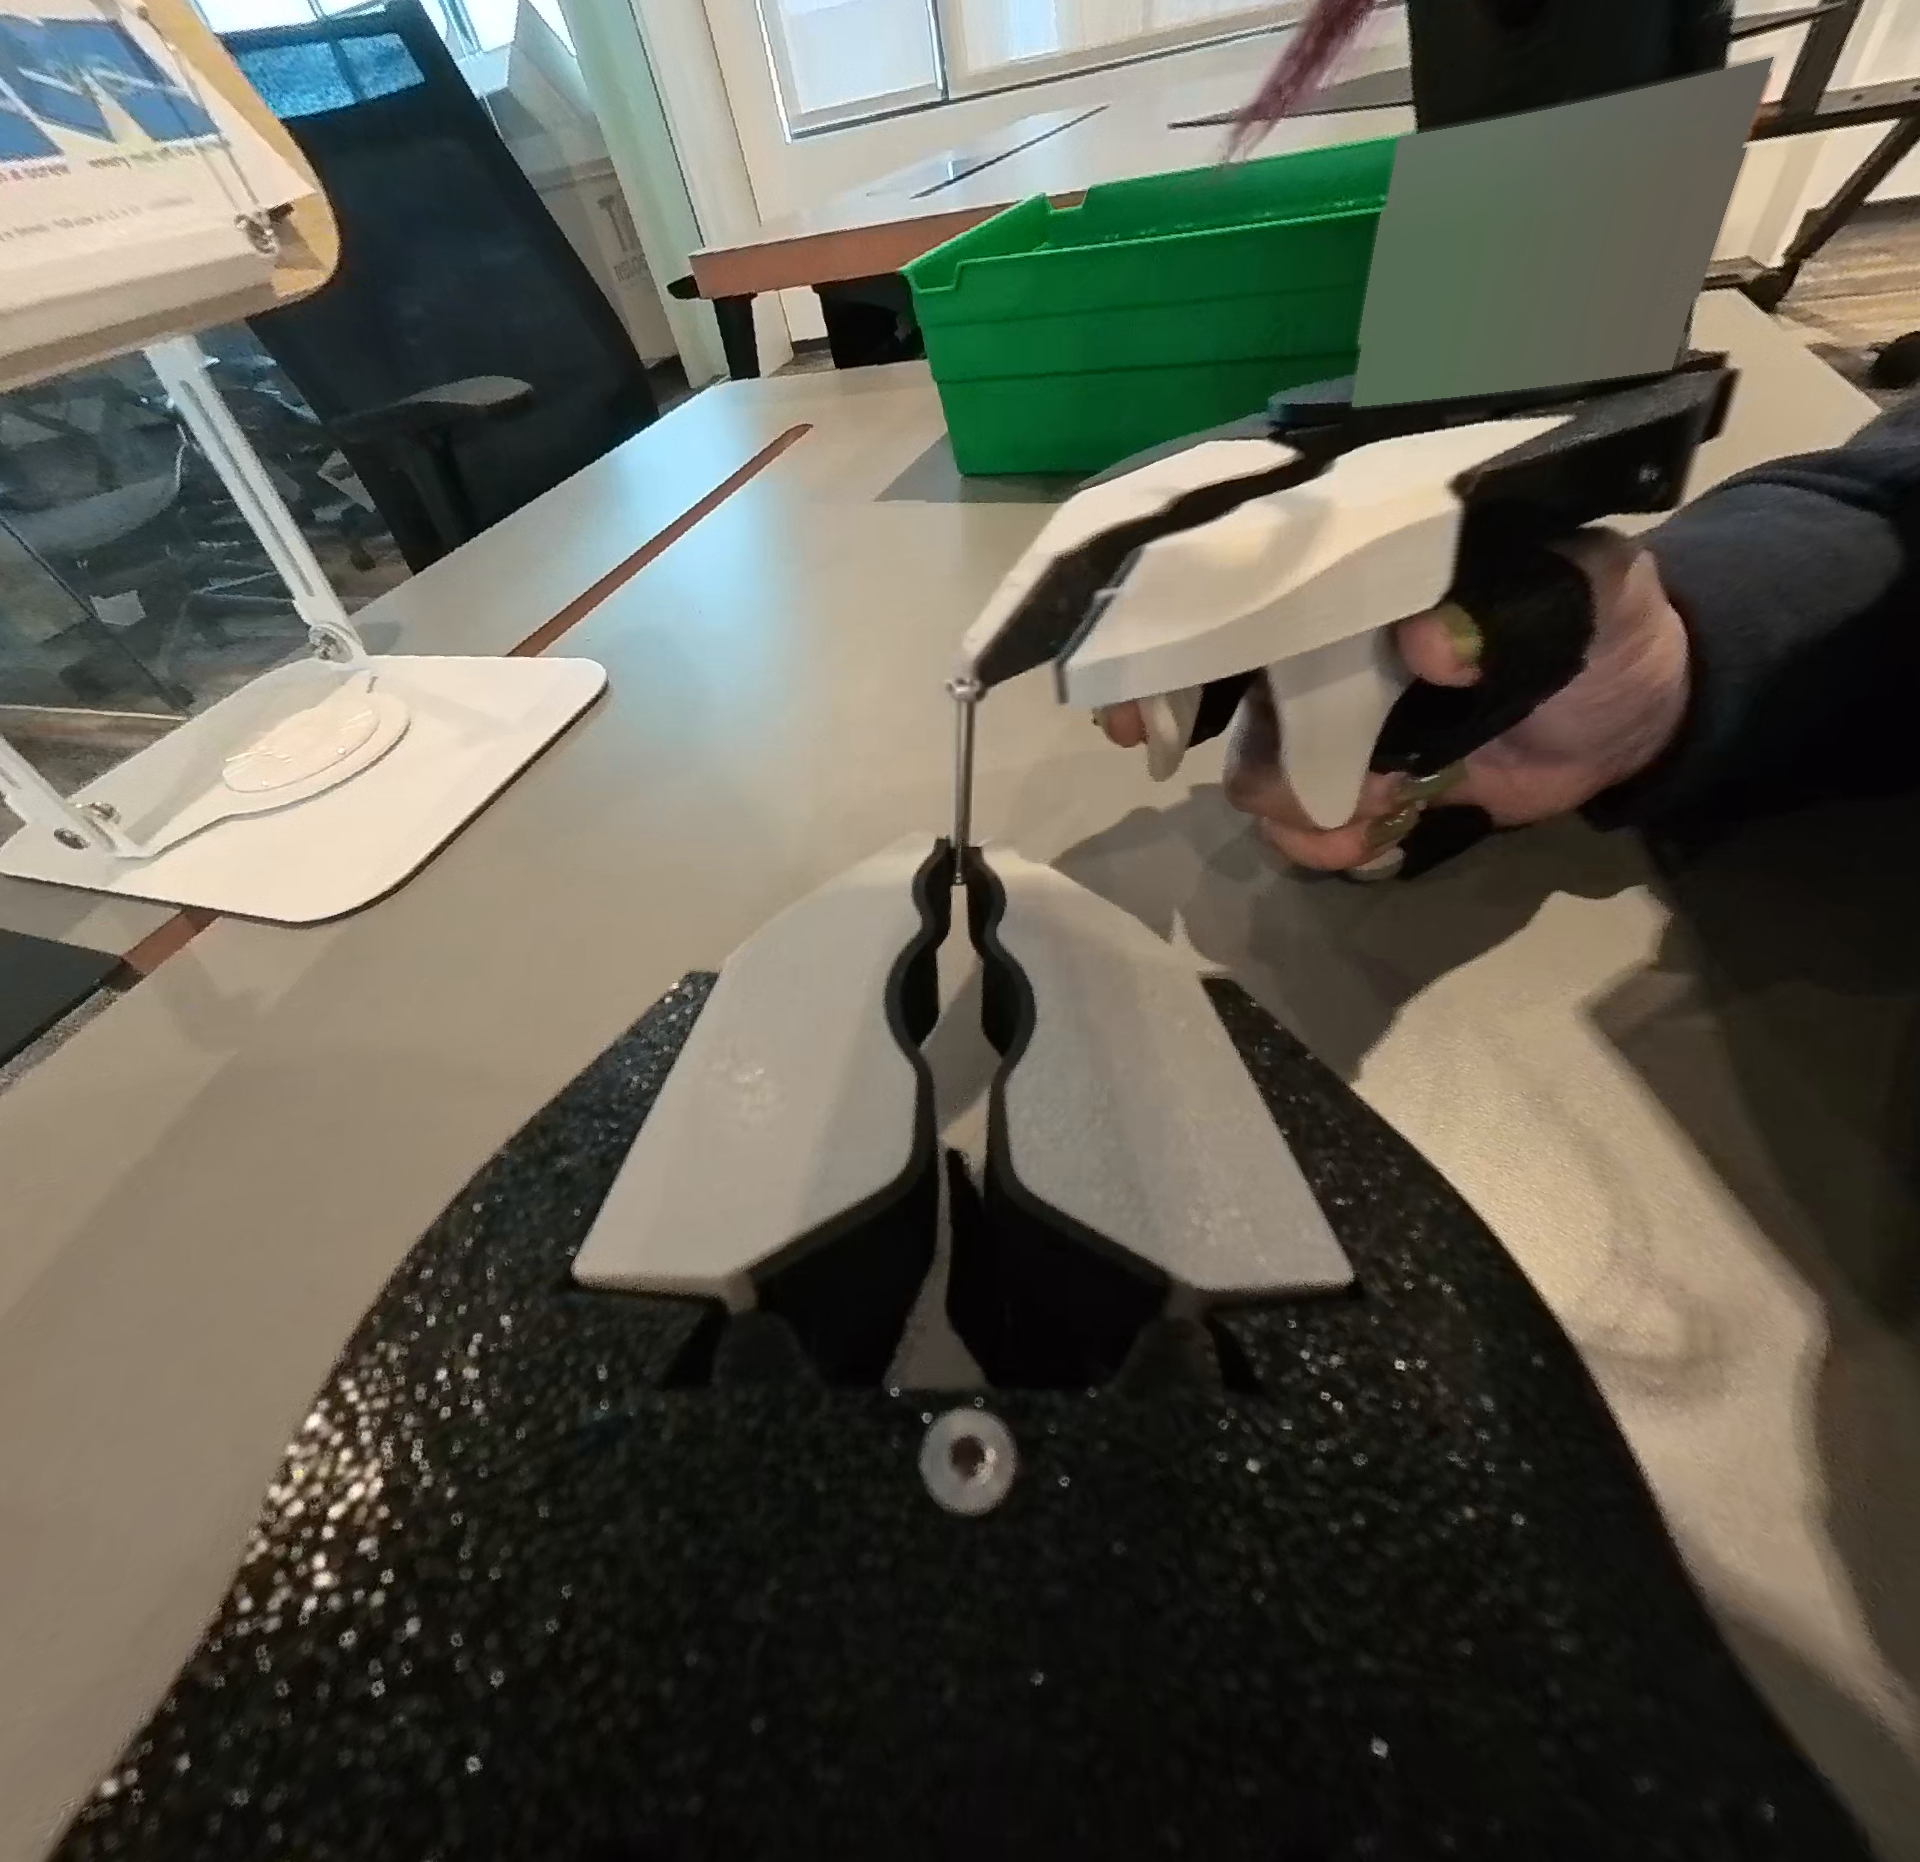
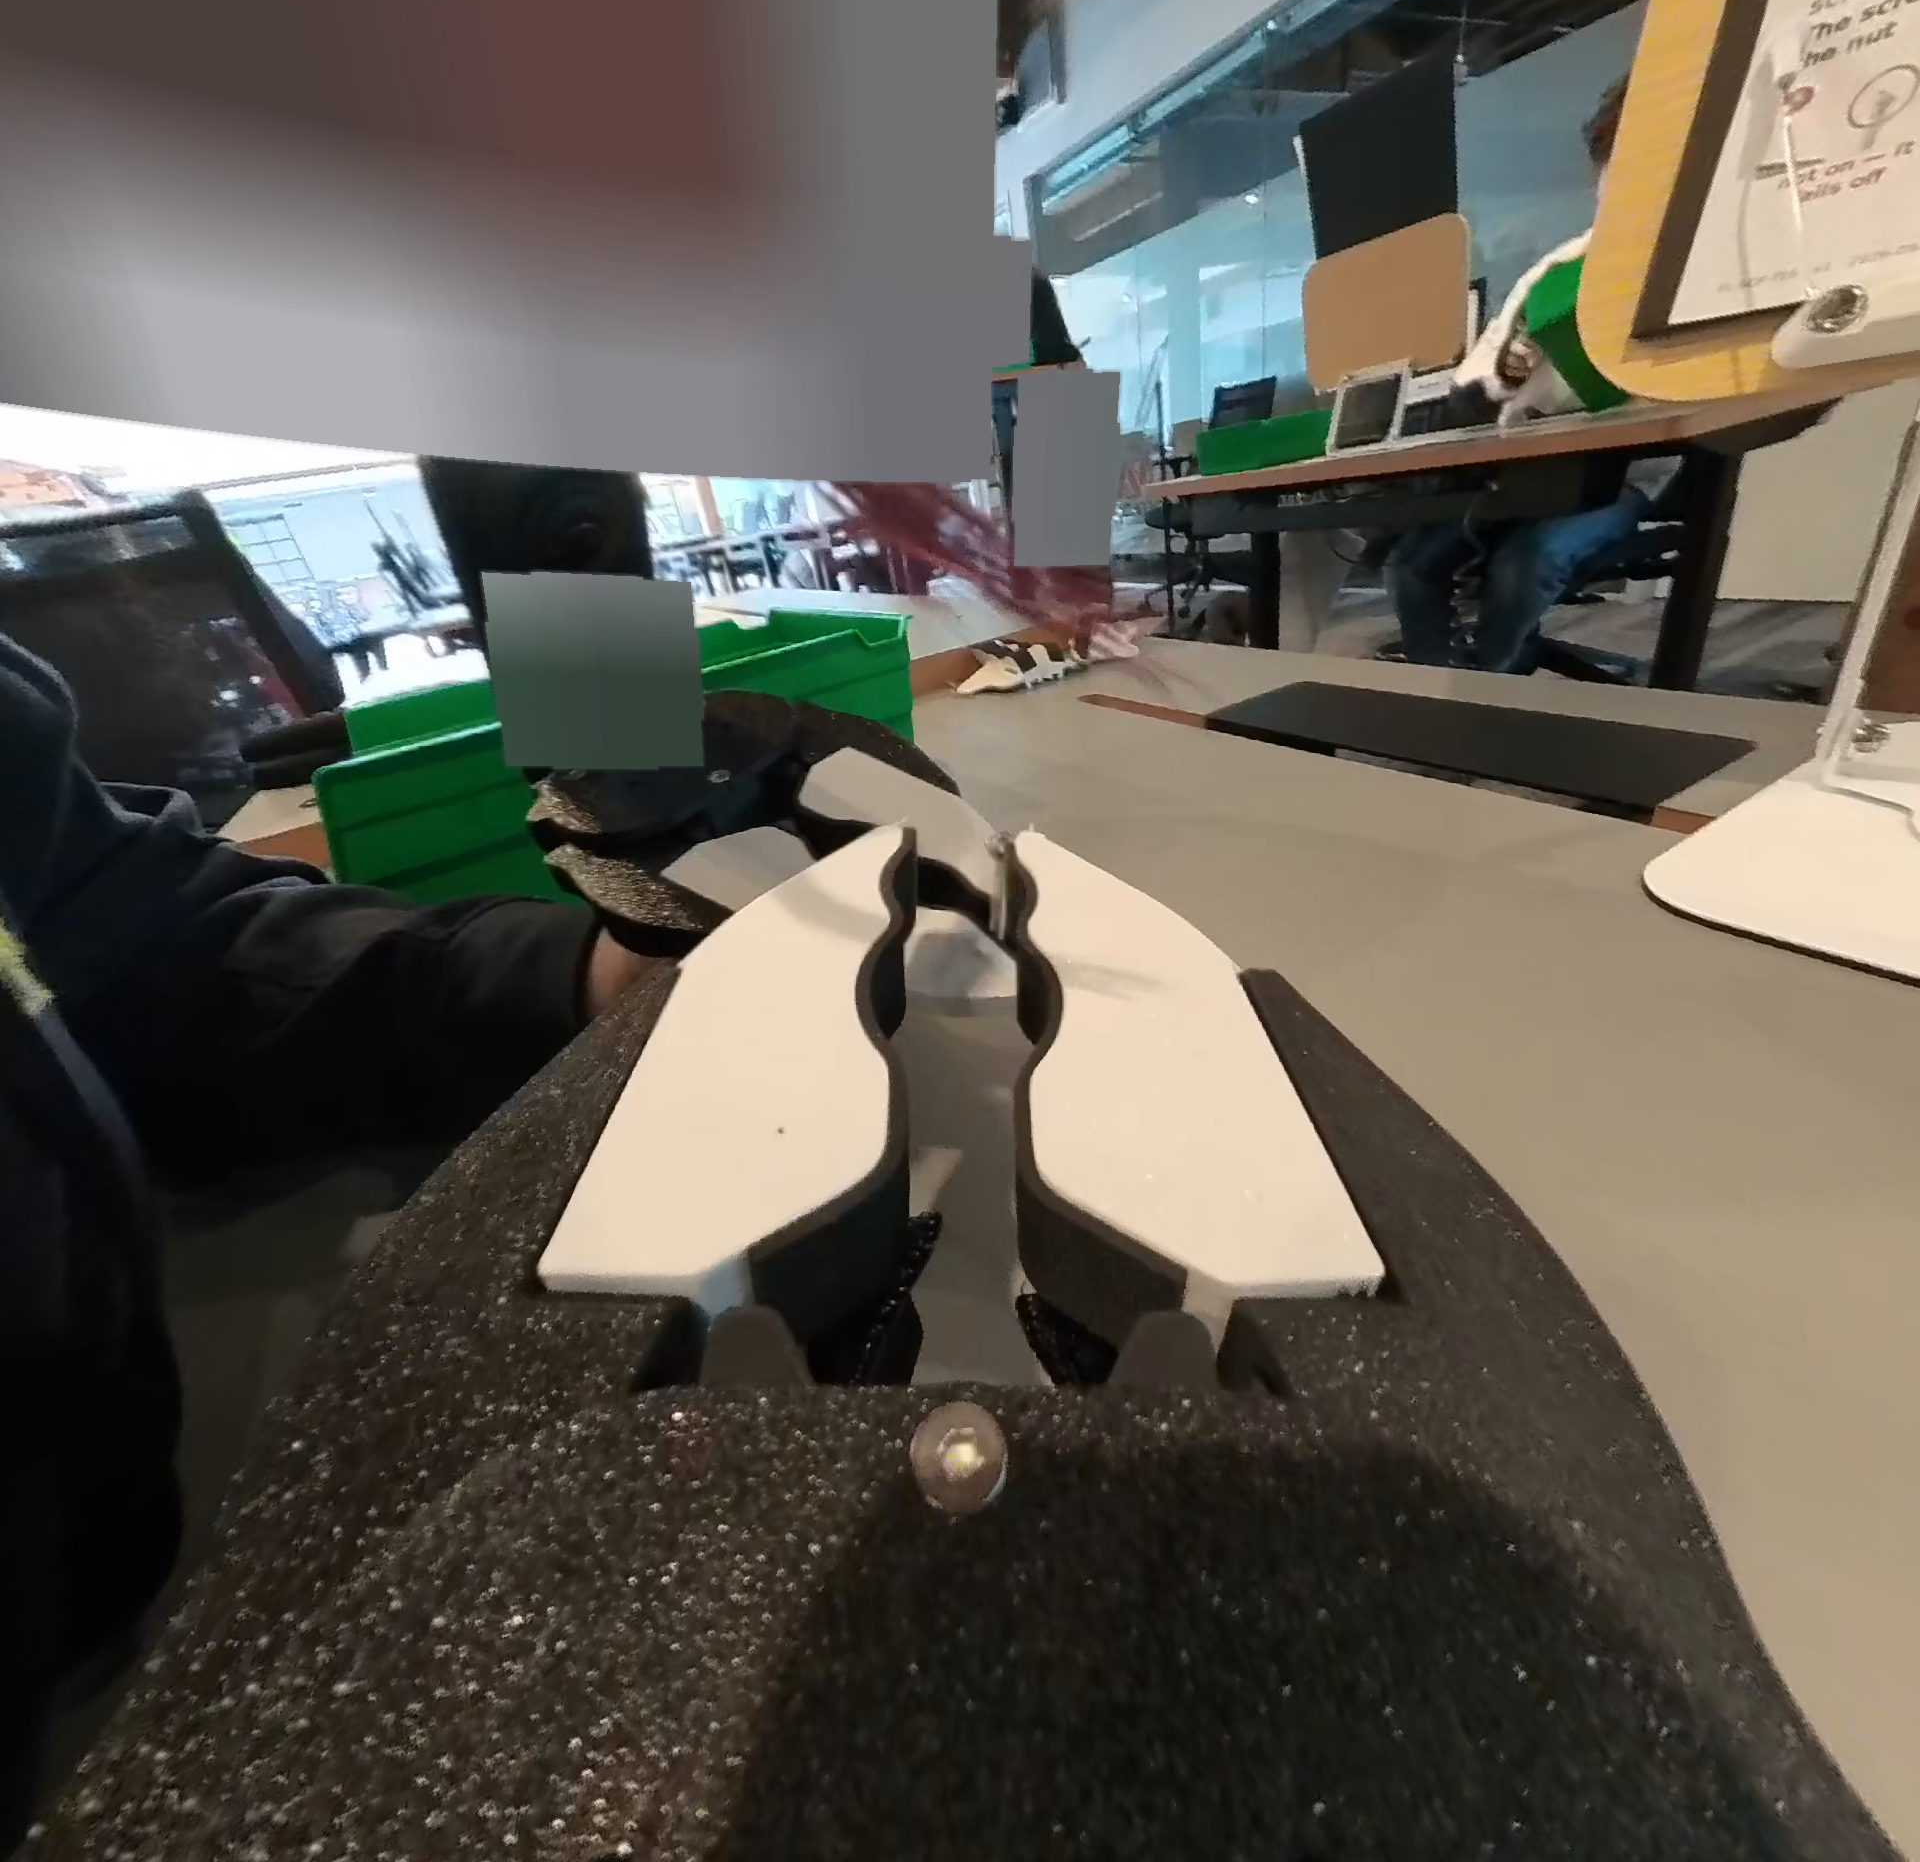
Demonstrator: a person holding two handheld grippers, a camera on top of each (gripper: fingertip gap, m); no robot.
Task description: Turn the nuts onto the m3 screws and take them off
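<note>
In the left wrist view, my left gripper (image 1: 961,858) is shut on the lower end of a thin m3 screw (image 1: 964,773) and holds it upright above the grey table (image 1: 727,617). A small silver nut or head (image 1: 958,685) sits at the screw's top; I cannot tell which. My right gripper (image 1: 1013,674) comes in from the right, one fingertip touching that top. In the right wrist view, my right gripper (image 2: 964,838) stands a little open, and the screw (image 2: 1000,887) lies against the inner face of its right finger. The left gripper (image 2: 831,804) shows behind it.
Stacked green bins (image 1: 1143,326) stand on the table behind the grippers and also show in the right wrist view (image 2: 436,836). A white stand with a flat base (image 1: 343,773) holds a sheet at the left. A black mat (image 2: 1486,752) lies farther back. A black chair (image 1: 447,306) stands beyond the table edge. Left tips to right tips: about 4 cm.
</note>
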